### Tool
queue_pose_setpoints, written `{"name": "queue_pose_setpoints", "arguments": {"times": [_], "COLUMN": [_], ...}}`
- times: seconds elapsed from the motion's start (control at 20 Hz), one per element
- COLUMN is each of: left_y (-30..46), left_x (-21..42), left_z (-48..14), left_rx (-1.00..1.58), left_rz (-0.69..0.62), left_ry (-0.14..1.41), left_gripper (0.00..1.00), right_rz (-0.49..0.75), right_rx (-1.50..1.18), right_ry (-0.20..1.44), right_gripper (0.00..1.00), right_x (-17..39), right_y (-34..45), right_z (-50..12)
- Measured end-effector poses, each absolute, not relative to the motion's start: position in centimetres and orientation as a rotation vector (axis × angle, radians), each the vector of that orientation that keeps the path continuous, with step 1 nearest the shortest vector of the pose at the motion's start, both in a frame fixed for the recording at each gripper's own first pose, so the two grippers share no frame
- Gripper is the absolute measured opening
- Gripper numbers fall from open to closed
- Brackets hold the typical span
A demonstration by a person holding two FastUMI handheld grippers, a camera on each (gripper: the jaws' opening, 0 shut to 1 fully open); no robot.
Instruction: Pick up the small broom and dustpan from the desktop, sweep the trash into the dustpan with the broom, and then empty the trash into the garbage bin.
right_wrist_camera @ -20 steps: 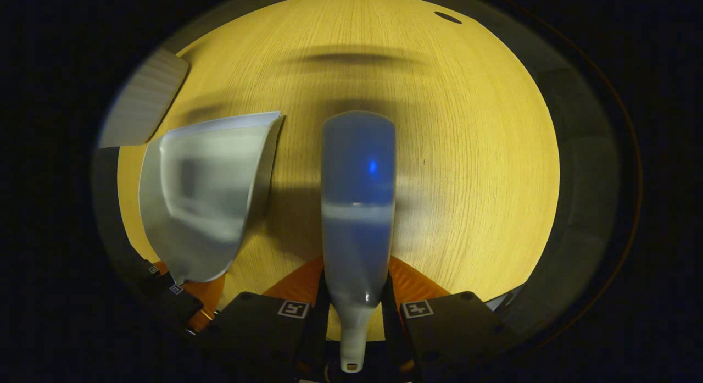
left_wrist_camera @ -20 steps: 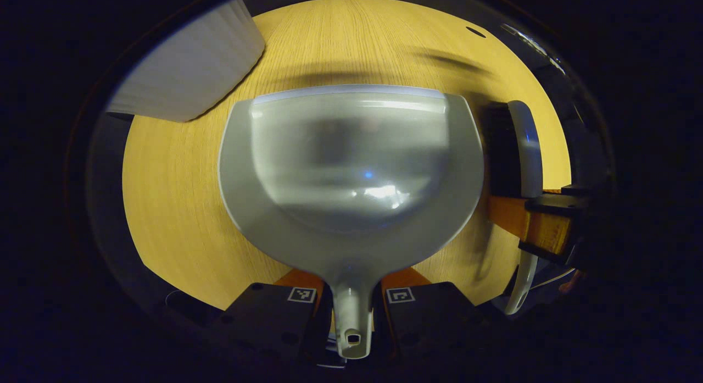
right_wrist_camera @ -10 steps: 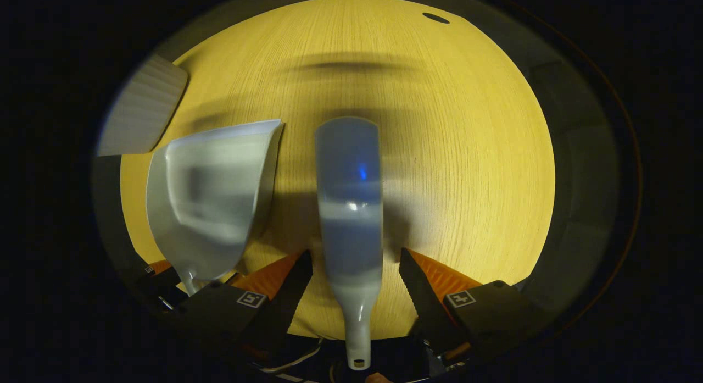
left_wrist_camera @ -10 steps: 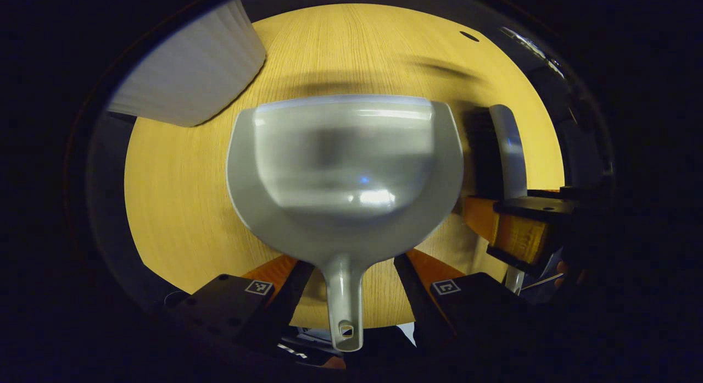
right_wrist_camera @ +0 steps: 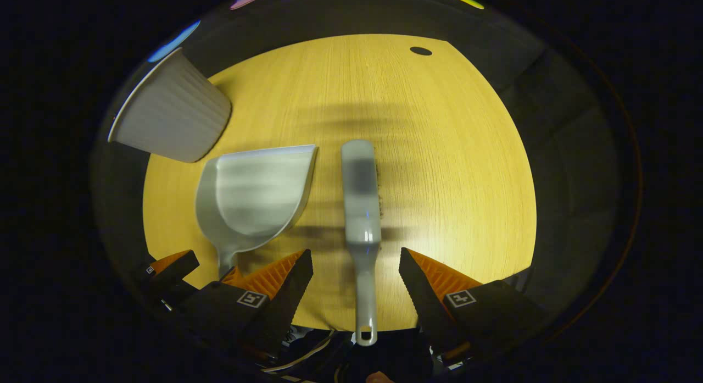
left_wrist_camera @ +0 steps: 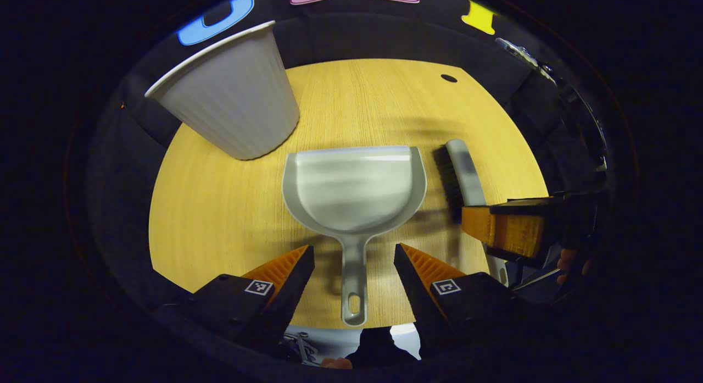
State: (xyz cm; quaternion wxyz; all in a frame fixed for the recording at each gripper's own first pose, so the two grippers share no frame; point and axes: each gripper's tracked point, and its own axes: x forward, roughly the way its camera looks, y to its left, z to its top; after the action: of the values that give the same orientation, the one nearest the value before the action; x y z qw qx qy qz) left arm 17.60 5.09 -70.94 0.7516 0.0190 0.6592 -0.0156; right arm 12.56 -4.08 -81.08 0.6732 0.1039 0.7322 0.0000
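The grey dustpan [left_wrist_camera: 354, 188] lies flat on the wooden desktop [left_wrist_camera: 208, 218], its inside bare. Its handle runs back between the fingers of my left gripper [left_wrist_camera: 353, 251], which stands open and apart from it. The small broom [right_wrist_camera: 361, 196] lies beside the dustpan [right_wrist_camera: 252, 199], bristles turned toward the pan. Its handle points back between the spread fingers of my open right gripper [right_wrist_camera: 356, 254], untouched. In the left gripper view the broom [left_wrist_camera: 461, 171] is to the right, with the right gripper [left_wrist_camera: 508, 229] behind it. The left gripper's fingers [right_wrist_camera: 170, 267] show at the lower left of the right gripper view.
A ribbed white garbage bin [left_wrist_camera: 230, 108] stands on the desktop at the back left, just beyond the dustpan's lip; the bin [right_wrist_camera: 170, 122] is left of the pan in the right gripper view. A small dark hole [left_wrist_camera: 448, 78] marks the far right of the desktop.
Both grippers have opened, let go of the dustpan and broom handles, and drawn back. The dustpan and broom now lie on the desktop, and the bin has come into fuller view.
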Motion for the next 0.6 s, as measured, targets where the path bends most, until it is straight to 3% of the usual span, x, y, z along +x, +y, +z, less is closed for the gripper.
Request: {"name": "queue_pose_setpoints", "arguments": {"times": [0.15,0.2,0.25,0.3,0.35,0.4,0.6], "left_y": [5.9,6.1,6.4,6.7,6.9,7.0,7.4], "left_x": [17.4,17.2,16.8,16.5,16.2,15.5,14.3], "left_z": [-66.2,-64.6,-63.2,-61.4,-59.8,-59.4,-57.4], "left_rx": [0.055,0.049,0.039,0.034,0.034,0.036,0.049], "left_rz": [0.001,0.016,0.02,0.025,0.024,0.031,0.047], "left_ry": [1.249,1.186,1.118,1.05,0.979,0.913,0.67], "left_gripper": [0.87,0.88,0.88,0.87,0.88,0.87,0.87], "right_rz": [-0.011,-0.018,-0.029,-0.041,-0.046,-0.06,-0.104], "right_rx": [0.291,0.312,0.326,0.333,0.343,0.339,0.288], "right_ry": [1.503,1.44,1.377,1.315,1.247,1.181,0.874], "right_gripper": [1.0,0.92,0.93,1.0,0.92,1.0,0.99], "right_x": [12.1,12.3,12.4,12.4,12.5,12.6,14.1], "right_y": [-3.8,-4.0,-4.2,-4.7,-5.1,-5.8,-8.7], "right_z": [-76.3,-74.8,-73.2,-71.3,-69.5,-67.5,-58.6]}}
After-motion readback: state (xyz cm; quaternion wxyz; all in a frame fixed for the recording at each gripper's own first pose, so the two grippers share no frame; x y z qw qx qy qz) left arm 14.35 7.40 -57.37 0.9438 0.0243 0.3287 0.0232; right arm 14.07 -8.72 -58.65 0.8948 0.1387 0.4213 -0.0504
